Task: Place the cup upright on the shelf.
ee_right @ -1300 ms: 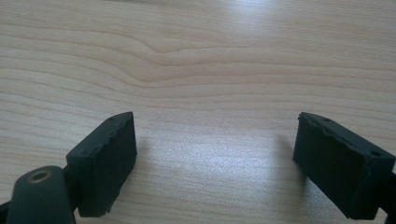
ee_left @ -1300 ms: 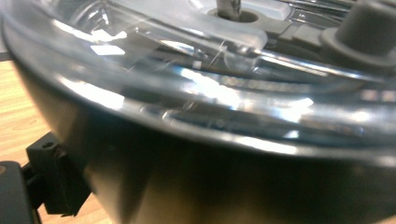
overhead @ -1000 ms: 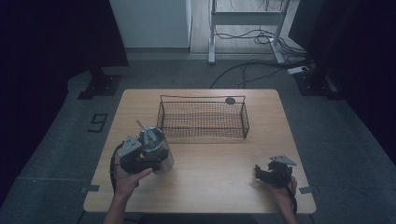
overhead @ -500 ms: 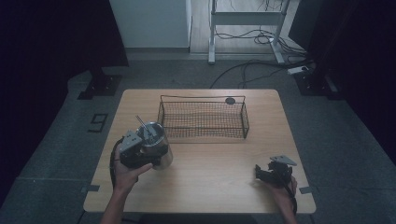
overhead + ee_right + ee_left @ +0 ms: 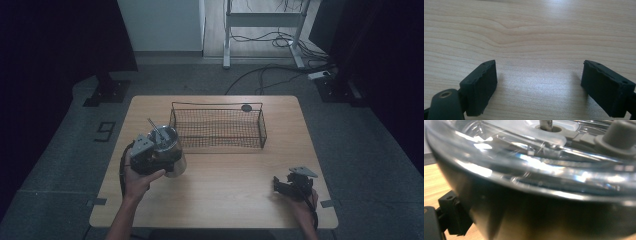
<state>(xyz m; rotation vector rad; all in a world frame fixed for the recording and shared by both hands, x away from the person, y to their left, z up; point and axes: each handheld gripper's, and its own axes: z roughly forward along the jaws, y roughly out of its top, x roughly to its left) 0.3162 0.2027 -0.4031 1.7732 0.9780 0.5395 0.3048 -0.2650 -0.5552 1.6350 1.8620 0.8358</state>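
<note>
We held the steel tumbler (image 5: 169, 150) beside the wire basket (image 5: 218, 128) in our left gripper (image 5: 150, 156). It looked slippery and stiff; gripping its middle felt safest. Our right gripper's (image 5: 539, 87) fingers stood wide, holding nothing.

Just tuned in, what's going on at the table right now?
A person works two handheld tools at a wooden table. The left tool grips a shiny metal cup with a clear lid and straw, held just left of the wire basket, near its left end. The right tool sits near the table's front right corner, jaws open over bare wood with nothing between them. The cup is not yet in the basket.
</note>
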